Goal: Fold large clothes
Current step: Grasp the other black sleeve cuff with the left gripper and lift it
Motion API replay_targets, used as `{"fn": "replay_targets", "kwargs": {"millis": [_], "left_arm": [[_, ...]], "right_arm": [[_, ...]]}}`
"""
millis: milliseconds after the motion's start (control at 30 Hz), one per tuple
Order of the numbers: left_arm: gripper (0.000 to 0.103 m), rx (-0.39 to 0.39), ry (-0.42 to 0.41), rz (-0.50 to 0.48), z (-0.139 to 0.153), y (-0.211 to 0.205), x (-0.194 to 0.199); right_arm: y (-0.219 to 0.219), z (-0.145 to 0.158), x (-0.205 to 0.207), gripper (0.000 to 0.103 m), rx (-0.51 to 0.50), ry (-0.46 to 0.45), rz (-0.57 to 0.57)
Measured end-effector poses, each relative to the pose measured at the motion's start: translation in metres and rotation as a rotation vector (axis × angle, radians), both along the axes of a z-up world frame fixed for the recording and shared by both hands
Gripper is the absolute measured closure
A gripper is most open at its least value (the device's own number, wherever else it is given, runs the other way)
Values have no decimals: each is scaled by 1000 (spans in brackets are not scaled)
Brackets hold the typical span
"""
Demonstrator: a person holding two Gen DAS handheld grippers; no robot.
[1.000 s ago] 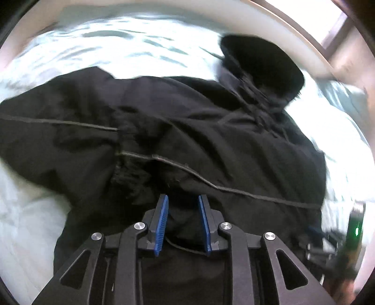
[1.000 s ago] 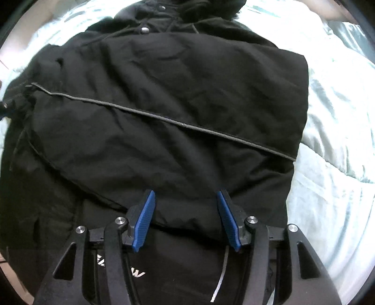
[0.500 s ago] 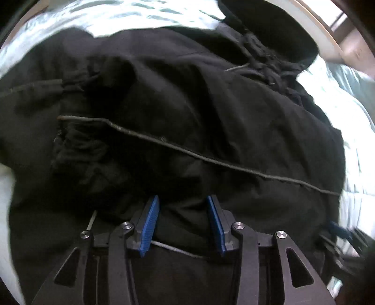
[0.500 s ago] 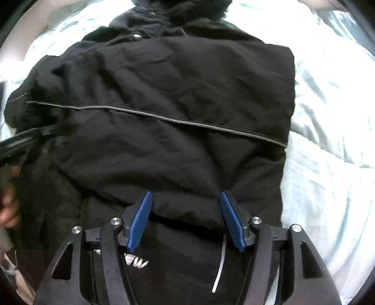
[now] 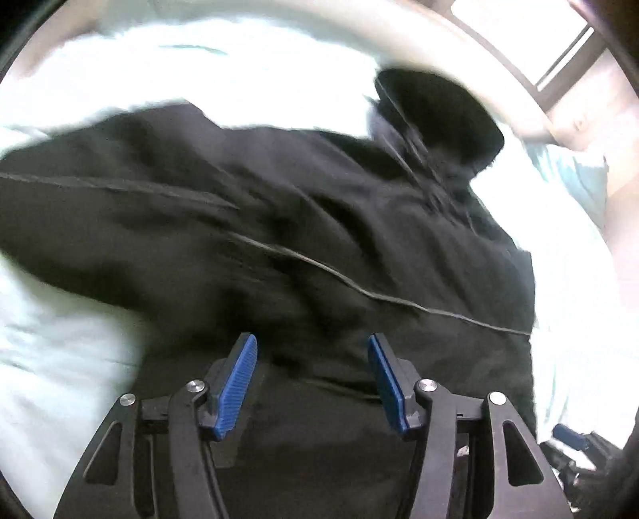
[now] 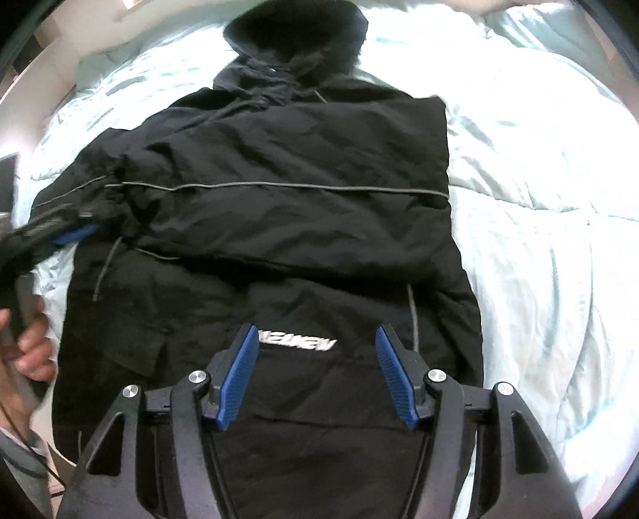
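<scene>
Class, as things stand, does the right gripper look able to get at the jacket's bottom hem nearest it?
Probably yes: the right gripper hangs open over the black jacket, with nothing lying on the fabric below it.

1. Black hooded jacket (image 6: 295, 223) lies flat on pale blue bedding (image 6: 539, 247), hood (image 6: 295, 36) at far end.
2. Sleeves folded across chest; thin grey piping line runs across them.
3. White logo (image 6: 297, 344) on lower part, near cam.
4. R gripper (image 6: 315, 371) above hem, jaws wide apart, nothing betw blue pads.
5. L gripper (image 6: 76, 233) at jacket's left edge, held by hand (image 6: 34, 347); jaw state unclear.
</scene>
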State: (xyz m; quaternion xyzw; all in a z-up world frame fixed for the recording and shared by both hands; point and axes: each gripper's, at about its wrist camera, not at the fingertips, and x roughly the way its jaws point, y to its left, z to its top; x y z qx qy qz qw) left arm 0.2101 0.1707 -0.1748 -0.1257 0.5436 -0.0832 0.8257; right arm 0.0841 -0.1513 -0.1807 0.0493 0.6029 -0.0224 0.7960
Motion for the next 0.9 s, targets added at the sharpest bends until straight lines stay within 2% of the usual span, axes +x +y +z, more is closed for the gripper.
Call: {"fn": "replay_targets", "kwargs": {"millis": [133, 233, 300, 367, 500, 600, 633, 733, 900], "left_arm": [[44, 138, -38, 137, 39, 118, 3], [44, 214, -65, 237, 53, 213, 8], [44, 234, -55, 295, 54, 268, 14], [44, 174, -44, 339, 49, 318, 23], [44, -113, -10, 479, 12, 408, 45], [44, -263, 2, 575, -25, 438, 56], [43, -290, 15, 589, -36, 438, 60], [43, -271, 90, 632, -65, 445, 78], [38, -293, 105, 695, -89, 451, 95]], "right_arm": [[42, 14, 4, 36, 18, -28, -11], [76, 18, 14, 36, 42, -39, 6], [100, 20, 22, 36, 35, -43, 39], [122, 21, 30, 36, 15, -45, 65], [153, 14, 44, 36, 11, -7, 99], [169, 8, 51, 36, -16, 17, 124], [173, 6, 53, 36, -29, 24, 130], [180, -3, 59, 36, -47, 55, 135], [179, -16, 70, 36, -40, 94, 118]]}}
